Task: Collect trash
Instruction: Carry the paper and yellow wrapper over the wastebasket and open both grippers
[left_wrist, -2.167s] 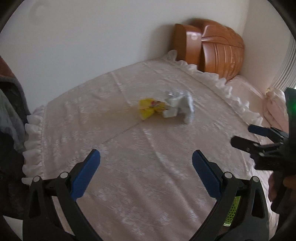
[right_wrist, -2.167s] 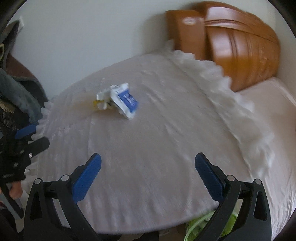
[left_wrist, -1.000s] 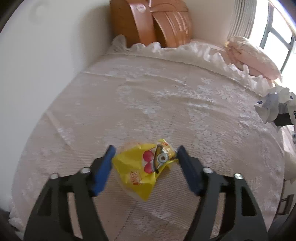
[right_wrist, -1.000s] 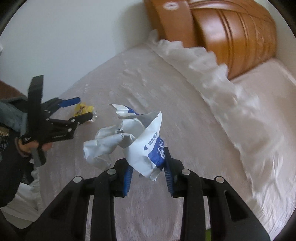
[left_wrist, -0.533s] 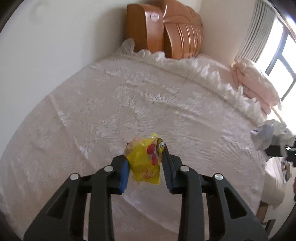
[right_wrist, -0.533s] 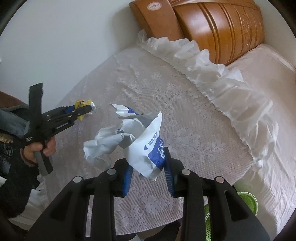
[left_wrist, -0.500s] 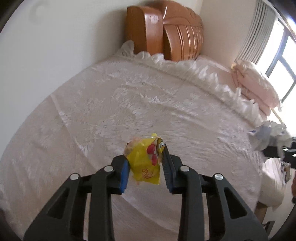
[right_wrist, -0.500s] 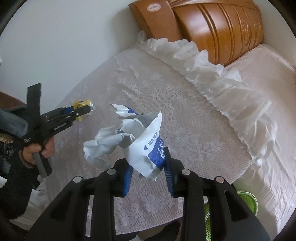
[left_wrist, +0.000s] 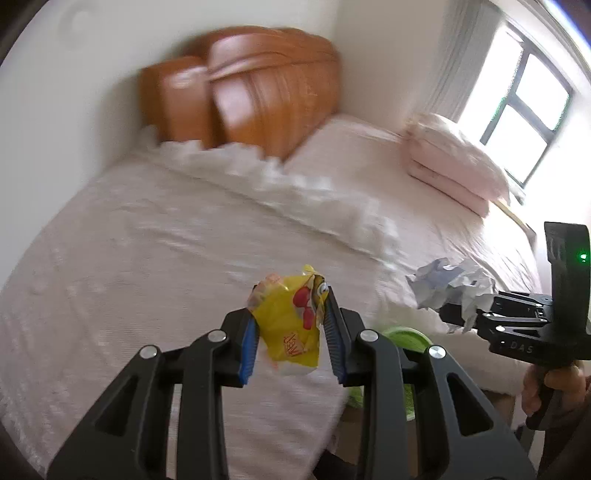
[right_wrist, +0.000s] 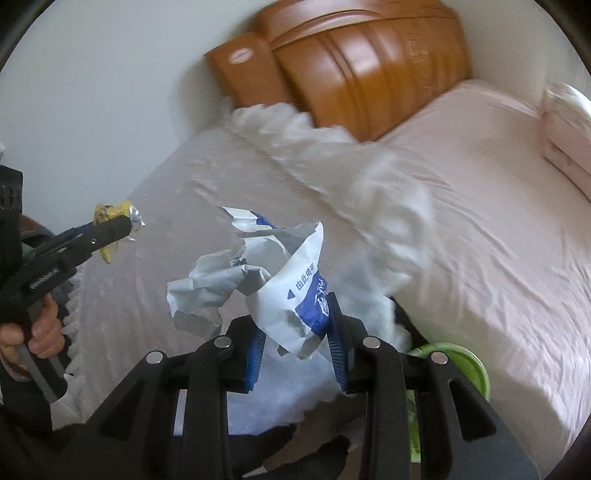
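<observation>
My left gripper (left_wrist: 290, 328) is shut on a yellow snack wrapper (left_wrist: 291, 325) and holds it in the air above the lace-covered table (left_wrist: 129, 258). My right gripper (right_wrist: 295, 336) is shut on a crumpled white and blue paper bag (right_wrist: 269, 280), held above the table's right edge. From the left wrist view the right gripper (left_wrist: 461, 315) with the paper bag (left_wrist: 447, 284) shows at the right. From the right wrist view the left gripper (right_wrist: 118, 225) with the yellow wrapper (right_wrist: 110, 212) shows at the left. A green bin (right_wrist: 465, 363) stands below, partly hidden by my fingers; it also shows in the left wrist view (left_wrist: 404, 336).
A bed with a pink sheet (right_wrist: 498, 221) lies to the right, with an orange wooden headboard (right_wrist: 351, 59) against the wall. A folded pink quilt (left_wrist: 450, 166) lies by the window (left_wrist: 528, 107). The table's white ruffled edge (left_wrist: 295, 184) borders the bed.
Both grippers have swung right with their trash, off the table's middle toward its right edge. The green bin has come further into view below them. The views are blurred by motion.
</observation>
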